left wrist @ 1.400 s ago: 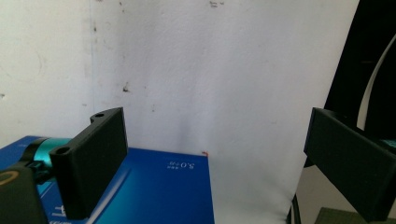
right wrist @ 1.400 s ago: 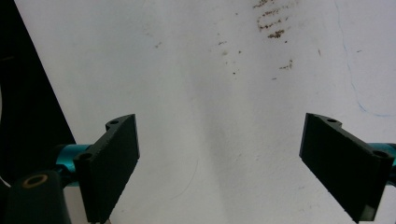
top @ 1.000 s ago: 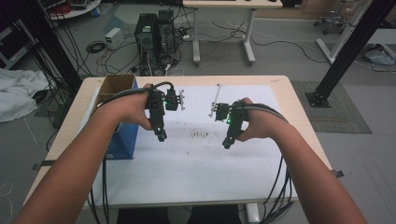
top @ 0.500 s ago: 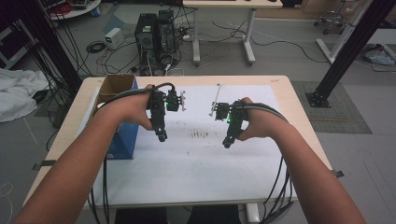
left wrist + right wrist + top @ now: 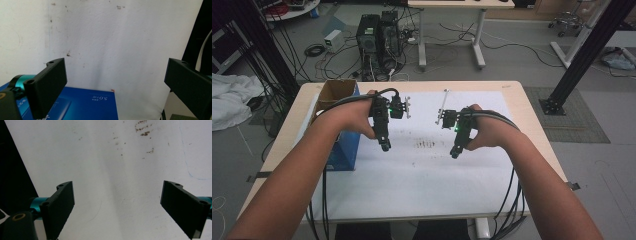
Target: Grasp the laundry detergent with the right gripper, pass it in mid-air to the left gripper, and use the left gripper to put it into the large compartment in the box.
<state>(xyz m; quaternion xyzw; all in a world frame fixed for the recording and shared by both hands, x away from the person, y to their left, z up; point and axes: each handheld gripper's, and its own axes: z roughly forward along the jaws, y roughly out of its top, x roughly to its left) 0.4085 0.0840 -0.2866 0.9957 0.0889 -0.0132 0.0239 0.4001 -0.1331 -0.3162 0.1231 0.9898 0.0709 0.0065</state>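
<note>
Both grippers are staying where they were: the left gripper beside the blue box, the right gripper over the white sheet, each gaping wide, holding nothing.

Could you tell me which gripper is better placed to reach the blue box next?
Probably the left gripper: it hovers open right beside the blue box, while the right gripper hangs farther off.

A white sheet covers the worktop. An open box stands at its left edge, with both grippers held right of it.
</note>
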